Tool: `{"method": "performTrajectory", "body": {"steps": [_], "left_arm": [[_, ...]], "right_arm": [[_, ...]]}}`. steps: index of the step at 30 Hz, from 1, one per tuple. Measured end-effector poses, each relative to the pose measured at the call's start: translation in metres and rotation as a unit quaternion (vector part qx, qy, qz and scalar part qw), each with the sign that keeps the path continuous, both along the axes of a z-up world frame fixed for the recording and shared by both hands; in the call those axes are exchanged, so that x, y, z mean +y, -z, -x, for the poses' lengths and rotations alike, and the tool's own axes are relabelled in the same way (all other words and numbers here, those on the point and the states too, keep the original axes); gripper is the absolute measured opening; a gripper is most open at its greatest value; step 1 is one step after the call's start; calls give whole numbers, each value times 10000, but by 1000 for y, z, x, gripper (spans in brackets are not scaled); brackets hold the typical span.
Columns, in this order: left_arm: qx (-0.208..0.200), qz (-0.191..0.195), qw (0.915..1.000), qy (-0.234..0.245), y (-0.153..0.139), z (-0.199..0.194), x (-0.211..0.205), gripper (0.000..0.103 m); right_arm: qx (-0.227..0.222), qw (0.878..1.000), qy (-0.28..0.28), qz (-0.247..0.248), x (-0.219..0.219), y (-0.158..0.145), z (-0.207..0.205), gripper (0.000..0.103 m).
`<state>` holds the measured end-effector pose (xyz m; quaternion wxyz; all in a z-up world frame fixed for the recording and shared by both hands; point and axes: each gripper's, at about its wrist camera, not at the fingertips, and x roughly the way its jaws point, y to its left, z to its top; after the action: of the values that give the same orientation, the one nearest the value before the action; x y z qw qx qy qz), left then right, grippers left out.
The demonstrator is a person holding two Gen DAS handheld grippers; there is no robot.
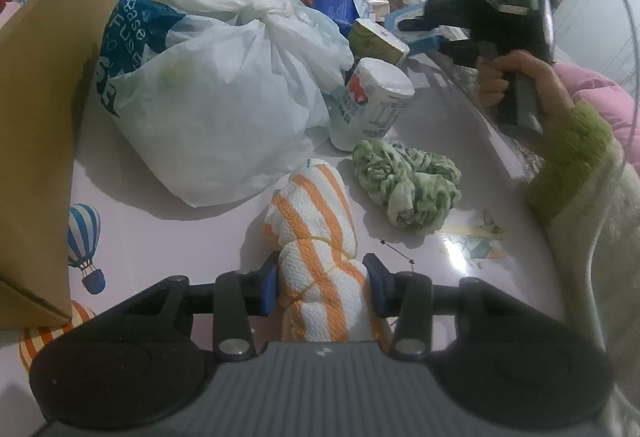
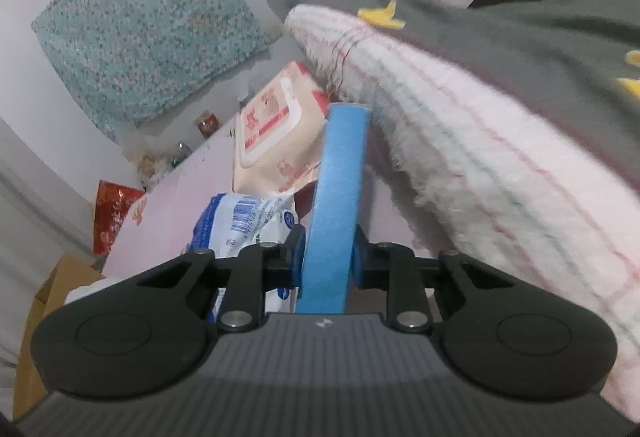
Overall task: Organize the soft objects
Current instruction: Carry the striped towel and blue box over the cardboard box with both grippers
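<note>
Over the left wrist, the left tongs are clamped on an orange-striped towel bundle lying on the pale worktop, near a crumpled green cloth, a wrapped paper roll and a knotted white plastic bag. A cardboard box stands at the left. Over the right wrist, the right tongs are clamped on a blue sponge, edge-on between the pads, beside a fluffy pink-striped towel and a wet-wipes pack.

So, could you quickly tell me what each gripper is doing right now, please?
Left gripper: closed on the striped cloth.
Right gripper: closed on the blue sponge.
</note>
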<state>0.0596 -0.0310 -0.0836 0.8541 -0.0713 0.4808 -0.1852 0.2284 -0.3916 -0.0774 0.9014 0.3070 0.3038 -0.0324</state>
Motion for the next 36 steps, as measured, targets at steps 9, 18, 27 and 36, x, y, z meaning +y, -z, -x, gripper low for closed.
{"method": "performTrajectory", "body": {"steps": [9, 18, 27, 36], "left_arm": [[-60, 359, 9993, 115, -22, 10, 3, 44], [-738, 957, 9926, 94, -97, 43, 45, 44], [-1565, 336, 9798, -1198, -167, 57, 150, 44], [-688, -1275, 9689, -2005, -132, -13, 232, 44]], "right_arm": [[-362, 9985, 104, -395, -20, -31, 80, 19], [-1090, 9836, -865, -1151, 27, -93, 143, 19], [-1043, 9400, -2816, -1617, 189, -129, 102, 19], [159, 9224, -3724, -1009, 361, -121, 31, 19]]}}
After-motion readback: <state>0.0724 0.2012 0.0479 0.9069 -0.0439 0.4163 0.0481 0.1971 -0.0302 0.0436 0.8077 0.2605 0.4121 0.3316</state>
